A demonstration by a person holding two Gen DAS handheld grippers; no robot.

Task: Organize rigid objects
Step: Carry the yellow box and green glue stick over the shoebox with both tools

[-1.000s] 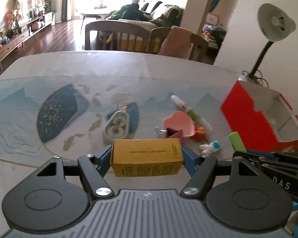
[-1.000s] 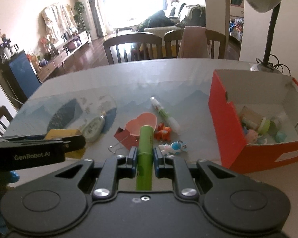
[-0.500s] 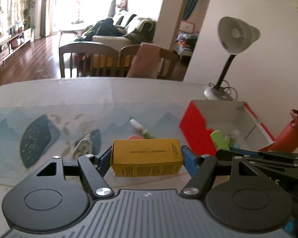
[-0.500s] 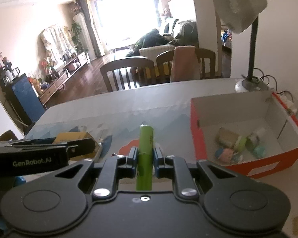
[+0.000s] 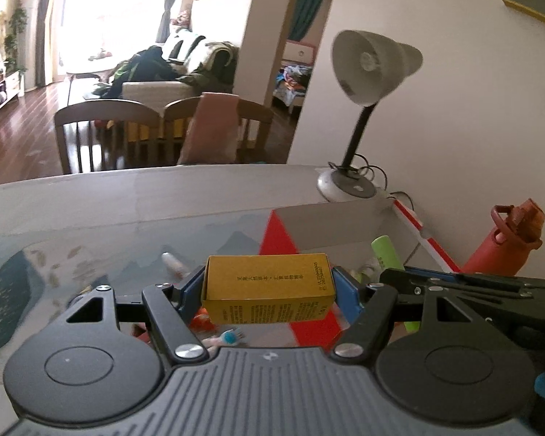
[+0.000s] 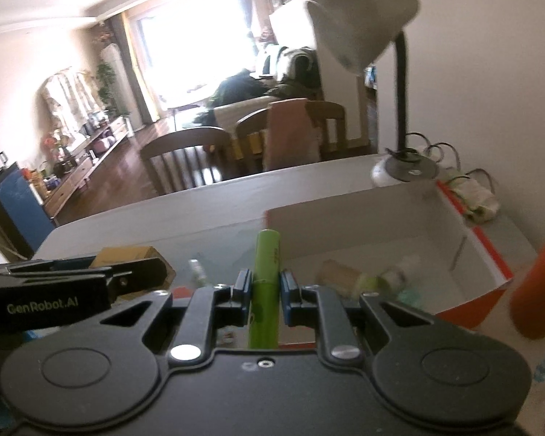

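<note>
My left gripper (image 5: 269,283) is shut on a yellow carton (image 5: 269,287), held crosswise between its blue pads above the table, near the left wall of the red box (image 5: 278,234). My right gripper (image 6: 265,287) is shut on a green marker (image 6: 266,272) that points forward over the near rim of the red box (image 6: 490,254). The box's white inside holds a brown tube (image 6: 336,272) and a few small bottles, blurred. The green marker (image 5: 385,252) and the right gripper also show at the right of the left wrist view; the carton (image 6: 127,254) shows at left of the right wrist view.
A grey desk lamp (image 5: 367,69) stands behind the box, with cables beside its base. A red water bottle (image 5: 505,239) stands right of the box. A white pen (image 5: 174,263) and small toys (image 5: 229,338) lie on the patterned table mat. Chairs (image 5: 101,134) line the far edge.
Both grippers have risen and swung right toward the red box, each still holding its object. The box's inside has come under the right gripper; the mat's loose items have slid out of sight.
</note>
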